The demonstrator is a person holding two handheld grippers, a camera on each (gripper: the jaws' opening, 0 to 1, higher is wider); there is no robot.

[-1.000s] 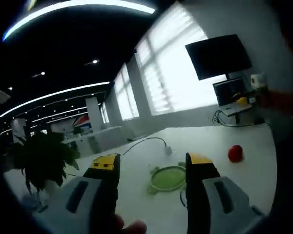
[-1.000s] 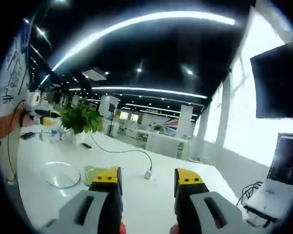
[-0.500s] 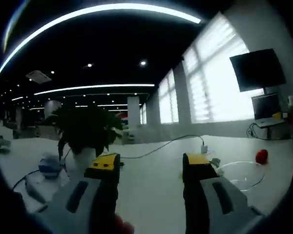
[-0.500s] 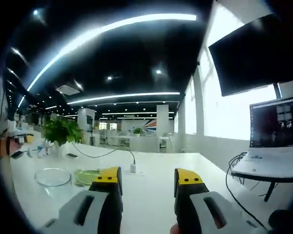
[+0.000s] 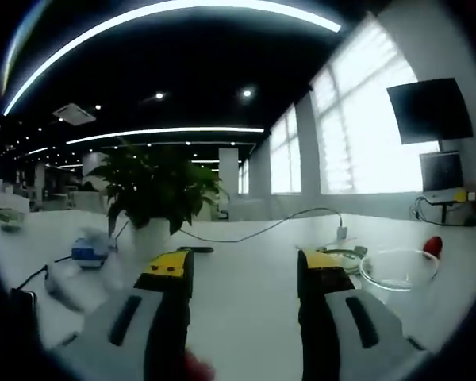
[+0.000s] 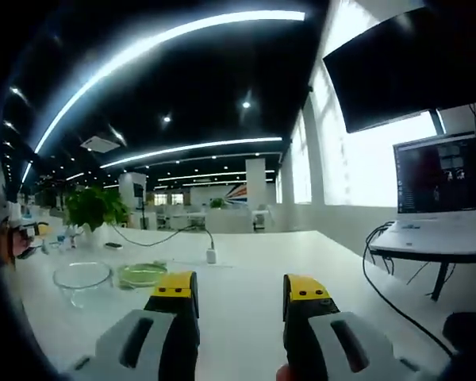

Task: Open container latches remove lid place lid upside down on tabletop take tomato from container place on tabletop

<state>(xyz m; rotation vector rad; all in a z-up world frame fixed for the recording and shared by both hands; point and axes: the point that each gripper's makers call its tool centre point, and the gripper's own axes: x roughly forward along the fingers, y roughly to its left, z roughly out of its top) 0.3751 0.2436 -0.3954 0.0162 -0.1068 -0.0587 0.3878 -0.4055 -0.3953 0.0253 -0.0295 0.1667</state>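
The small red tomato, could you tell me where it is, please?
In the left gripper view, the small red tomato sits far right on the white table, just beyond the clear glass container.

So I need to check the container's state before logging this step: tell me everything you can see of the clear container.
The clear container is a round, transparent bowl, glass or clear plastic by its look, standing upright and open on the white tabletop with no lid on it. It looks empty. In the right gripper view the green lid lies flat just beside it; whether they touch is unclear. In the left gripper view the container sits with the red tomato on the table beyond it. Neither hand-held gripper touches it.
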